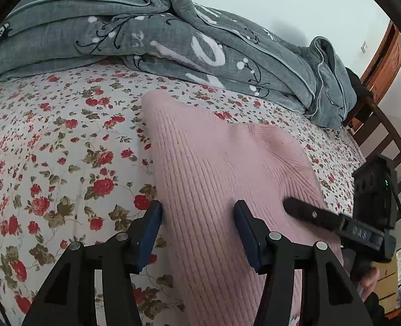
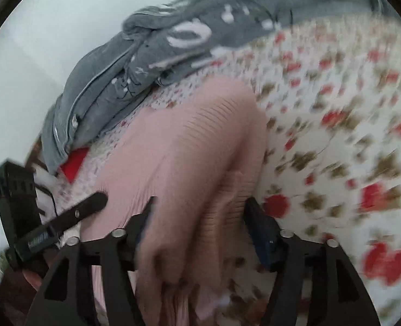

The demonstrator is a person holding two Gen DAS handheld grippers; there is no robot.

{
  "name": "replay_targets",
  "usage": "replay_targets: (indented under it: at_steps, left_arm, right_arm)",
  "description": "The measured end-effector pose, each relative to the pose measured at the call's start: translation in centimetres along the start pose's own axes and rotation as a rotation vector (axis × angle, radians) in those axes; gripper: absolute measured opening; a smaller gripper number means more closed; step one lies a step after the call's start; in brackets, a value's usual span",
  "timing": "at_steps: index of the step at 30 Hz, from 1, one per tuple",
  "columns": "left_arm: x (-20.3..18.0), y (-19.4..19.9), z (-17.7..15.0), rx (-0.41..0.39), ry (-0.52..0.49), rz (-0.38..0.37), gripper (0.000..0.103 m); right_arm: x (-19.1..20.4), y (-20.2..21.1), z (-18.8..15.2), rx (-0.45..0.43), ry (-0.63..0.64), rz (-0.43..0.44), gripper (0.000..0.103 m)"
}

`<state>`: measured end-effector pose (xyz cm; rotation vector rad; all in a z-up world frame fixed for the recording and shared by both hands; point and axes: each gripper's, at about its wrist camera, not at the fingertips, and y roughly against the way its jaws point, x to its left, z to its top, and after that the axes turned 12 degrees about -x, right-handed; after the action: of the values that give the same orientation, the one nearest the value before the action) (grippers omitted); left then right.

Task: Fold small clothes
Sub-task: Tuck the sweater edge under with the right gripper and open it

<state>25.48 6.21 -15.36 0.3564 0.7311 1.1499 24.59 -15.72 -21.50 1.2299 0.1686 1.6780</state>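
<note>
Pink knit: the ribbed garment (image 1: 222, 168) lies on the floral sheet (image 1: 51, 149), folded into a long strip, laid flat probably so the next fold can be made.
Grey quilt (image 1: 146, 35): bunched at the far side, clear of the work.
Left gripper (image 1: 197, 217): fingers spread apart, straddling the knit's left edge, pinching nothing.
Right gripper (image 2: 200, 212): fingers spread wide over a raised fold of knit; the blurred view shows no pinch.

Ribbed pink knit garment (image 1: 222, 168), matt floral cotton sheet (image 1: 64, 135), plush grey quilt (image 1: 146, 35), glossy wooden headboard (image 1: 382, 62)
</note>
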Motion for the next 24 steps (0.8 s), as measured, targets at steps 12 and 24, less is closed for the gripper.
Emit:
replay_targets:
  at_steps: [12,24]
  left_arm:
    - [-1.8,-0.9,0.1,-0.016,0.050,-0.029,0.036]
    - [-3.1,1.5,2.2,-0.106,-0.153,0.034,0.050]
  right_arm:
    - [1.9,1.4,4.2,-0.093,0.073,0.025,0.036]
    - [2.5,6.6,4.2,-0.151,0.298,-0.081,0.047]
